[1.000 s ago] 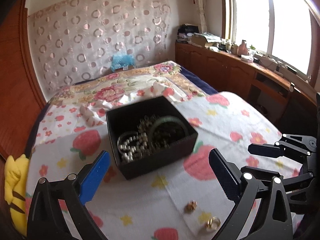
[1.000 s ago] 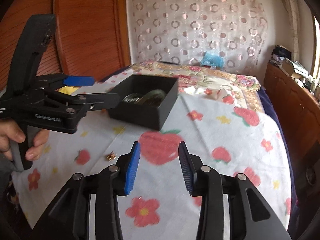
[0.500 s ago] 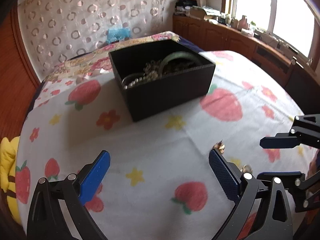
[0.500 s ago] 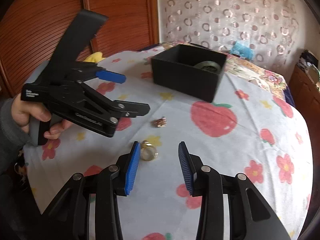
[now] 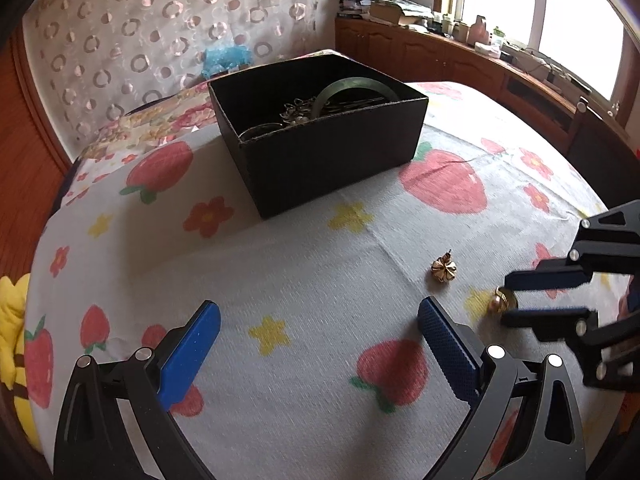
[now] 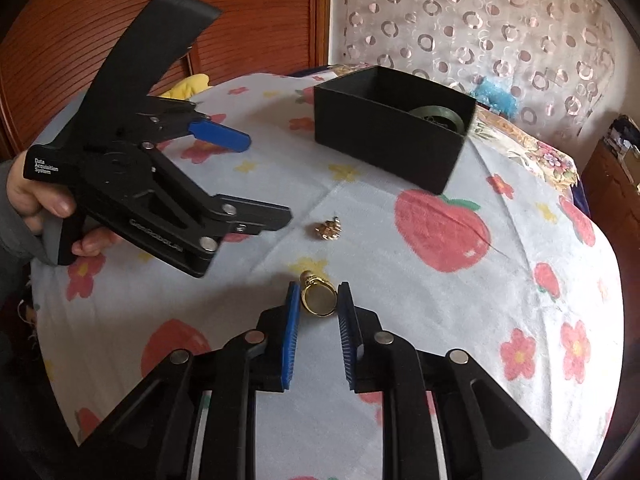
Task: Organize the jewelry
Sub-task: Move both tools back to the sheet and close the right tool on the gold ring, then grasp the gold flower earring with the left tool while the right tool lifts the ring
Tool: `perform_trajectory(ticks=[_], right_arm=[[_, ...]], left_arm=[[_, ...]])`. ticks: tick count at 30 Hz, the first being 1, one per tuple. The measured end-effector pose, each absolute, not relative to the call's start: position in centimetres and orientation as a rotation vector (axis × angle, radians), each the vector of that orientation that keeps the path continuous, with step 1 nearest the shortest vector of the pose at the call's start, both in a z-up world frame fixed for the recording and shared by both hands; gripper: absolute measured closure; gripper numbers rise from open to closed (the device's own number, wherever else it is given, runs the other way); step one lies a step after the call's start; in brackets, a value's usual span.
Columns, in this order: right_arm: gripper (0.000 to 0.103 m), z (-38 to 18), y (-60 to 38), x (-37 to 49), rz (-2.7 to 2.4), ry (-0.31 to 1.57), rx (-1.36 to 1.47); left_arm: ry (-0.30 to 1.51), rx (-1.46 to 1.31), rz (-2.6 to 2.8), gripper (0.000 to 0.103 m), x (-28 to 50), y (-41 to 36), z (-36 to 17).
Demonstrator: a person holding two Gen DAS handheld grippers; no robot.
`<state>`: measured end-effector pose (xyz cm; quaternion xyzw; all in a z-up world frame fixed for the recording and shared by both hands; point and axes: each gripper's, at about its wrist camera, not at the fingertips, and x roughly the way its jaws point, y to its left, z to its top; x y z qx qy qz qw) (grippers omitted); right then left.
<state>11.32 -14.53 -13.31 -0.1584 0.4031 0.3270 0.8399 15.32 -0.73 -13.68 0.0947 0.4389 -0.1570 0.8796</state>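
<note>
A black box (image 5: 320, 148) with a green bangle (image 5: 352, 87) and tangled jewelry inside sits on the strawberry-print cloth; it also shows in the right wrist view (image 6: 394, 128). A gold ring (image 6: 316, 300) lies on the cloth between the pads of my right gripper (image 6: 319, 296), which touch its sides; it also shows in the left wrist view (image 5: 502, 303). A small gold flower earring (image 5: 443, 270) lies loose nearby, also in the right wrist view (image 6: 328, 230). My left gripper (image 5: 320, 334) is open and empty above the cloth, left of the earring.
A yellow plush toy (image 5: 14, 320) lies at the bed's left edge. A wooden cabinet (image 5: 480, 68) with clutter runs under the window at the right. A patterned curtain (image 5: 160, 32) hangs behind the bed. A wooden wardrobe (image 6: 200, 20) stands at the left.
Both grippers have dropped lower toward the cloth. My right gripper has moved onto the gold ring and narrowed around it. My left gripper has stayed open.
</note>
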Motion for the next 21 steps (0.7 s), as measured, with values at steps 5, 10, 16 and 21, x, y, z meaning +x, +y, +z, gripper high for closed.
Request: perform_trajectory(ticks=[5,10,16,21], right_arm=[[0.097,-13.1,-16.0,11.4,0.668,0.849,-0.297],[0.099,-13.4,-16.1,11.6,0.661,0.852,-0.301],[0.103,-13.0,-16.3,11.6,0.649,0.833,-0.3],[0.103,-12.6,-17.2,11.8,0.633,0.82,-0.29]], left_arm=[[0.922,0.213,-0.353,0.007,15.0,-1.1,-13.6],[0.938,0.213,-0.418,0.008,14.5,-2.3,-13.4],[0.908,0.184,-0.456,0.008,14.3,-3.6,-12.4],[0.898,0.173,-0.485,0.022,14.6,-4.8,-12.0]])
